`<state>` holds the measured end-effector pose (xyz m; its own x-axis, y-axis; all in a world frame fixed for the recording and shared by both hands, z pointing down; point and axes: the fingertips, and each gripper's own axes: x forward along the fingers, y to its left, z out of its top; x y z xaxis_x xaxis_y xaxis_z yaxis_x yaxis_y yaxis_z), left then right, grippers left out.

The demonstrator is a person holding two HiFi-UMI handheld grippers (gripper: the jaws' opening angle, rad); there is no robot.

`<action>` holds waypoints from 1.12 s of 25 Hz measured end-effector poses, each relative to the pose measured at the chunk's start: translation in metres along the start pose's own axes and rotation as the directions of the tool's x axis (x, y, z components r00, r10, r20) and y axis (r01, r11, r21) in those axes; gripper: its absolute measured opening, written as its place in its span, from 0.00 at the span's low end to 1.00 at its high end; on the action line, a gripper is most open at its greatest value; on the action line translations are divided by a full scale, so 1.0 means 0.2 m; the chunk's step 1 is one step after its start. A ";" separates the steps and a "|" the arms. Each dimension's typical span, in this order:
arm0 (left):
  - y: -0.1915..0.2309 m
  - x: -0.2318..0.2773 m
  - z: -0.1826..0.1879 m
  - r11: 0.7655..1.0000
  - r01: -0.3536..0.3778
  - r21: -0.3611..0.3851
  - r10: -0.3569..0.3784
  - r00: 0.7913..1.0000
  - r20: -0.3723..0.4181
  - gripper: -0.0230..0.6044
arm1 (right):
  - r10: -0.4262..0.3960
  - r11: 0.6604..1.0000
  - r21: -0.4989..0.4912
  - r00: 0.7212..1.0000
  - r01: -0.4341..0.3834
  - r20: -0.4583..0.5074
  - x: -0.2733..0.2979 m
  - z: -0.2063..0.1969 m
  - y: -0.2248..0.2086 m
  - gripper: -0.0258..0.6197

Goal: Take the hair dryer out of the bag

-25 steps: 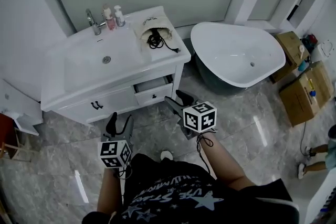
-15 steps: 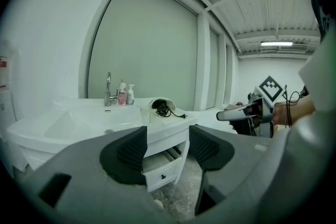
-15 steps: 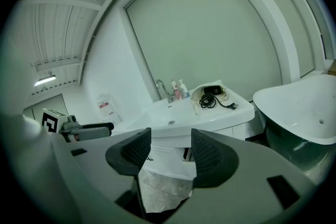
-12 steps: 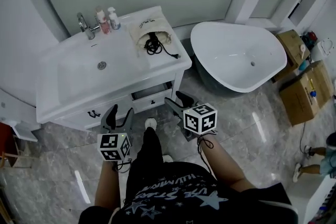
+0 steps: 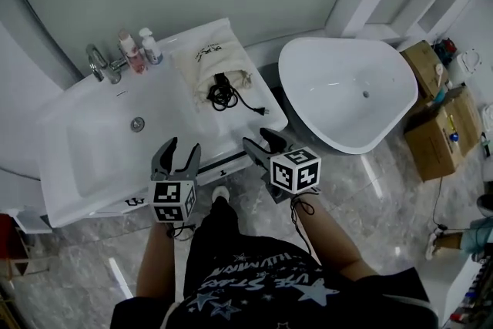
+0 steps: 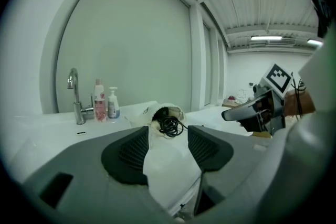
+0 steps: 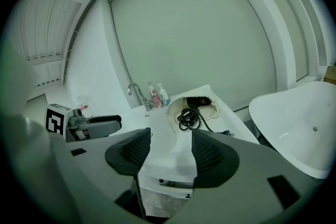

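A cream drawstring bag (image 5: 206, 64) lies on the right end of the white vanity top (image 5: 177, 127), its mouth facing me. The hair dryer's black coiled cord (image 5: 224, 95) spills from the mouth, with the plug (image 5: 262, 111) lying beyond it; the dryer's body is mostly hidden inside. My left gripper (image 5: 182, 147) hovers over the counter's front edge, jaws closing with nothing between them. My right gripper (image 5: 258, 139) stands open and empty just off the counter's right corner. Both gripper views look at the bag (image 6: 167, 112) (image 7: 197, 104) and cord (image 6: 169, 125) (image 7: 187, 118) from short of it.
A sink basin (image 5: 108, 142) with a chrome tap (image 5: 97, 62) and two bottles (image 5: 129, 52) (image 5: 150, 46) fills the counter's left. A white bathtub (image 5: 347, 92) stands right of the vanity. Cardboard boxes (image 5: 439, 131) sit at the far right.
I have stepped up to the vanity. Both grippers moved forward to its front edge; the left one now hangs over the counter. The bag has not moved.
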<state>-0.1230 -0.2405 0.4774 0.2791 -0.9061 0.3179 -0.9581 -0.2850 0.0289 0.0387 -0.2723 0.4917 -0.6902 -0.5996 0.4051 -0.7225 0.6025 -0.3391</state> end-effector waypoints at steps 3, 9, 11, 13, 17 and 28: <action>0.10 0.22 0.03 0.999 0.030 0.017 -0.030 0.999 -0.029 0.43 | -0.020 1.000 0.008 1.000 0.020 -0.016 0.17 0.10 -0.07 0.40; 0.24 0.63 0.04 0.993 0.082 0.086 -0.074 0.993 -0.088 0.43 | -0.043 0.999 0.008 0.998 0.043 -0.055 0.48 0.23 -0.15 0.40; 0.25 0.74 0.03 0.988 0.106 0.109 -0.093 0.989 -0.118 0.43 | -0.059 0.998 0.009 0.996 0.060 -0.073 0.55 0.26 -0.18 0.40; 0.24 0.83 0.02 0.982 0.139 0.128 -0.120 0.981 -0.151 0.43 | -0.076 0.997 0.014 0.993 0.077 -0.092 0.62 0.28 -0.21 0.40; 0.24 0.97 -0.06 0.971 0.194 0.142 -0.161 0.964 -0.213 0.43 | -0.100 0.995 0.015 0.986 0.103 -0.133 0.74 0.31 -0.27 0.40; 0.26 1.06 0.01 0.957 0.237 0.165 -0.208 0.962 -0.174 0.14 | -0.117 0.991 0.022 0.951 0.129 -0.285 1.03 0.29 -0.42 0.42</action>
<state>-0.1136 -0.4477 0.5437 0.4567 -0.7582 0.4654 -0.8405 -0.5392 -0.0537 -0.0457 -0.4770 0.5540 -0.5604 -0.4907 0.6673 -0.8060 0.5087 -0.3028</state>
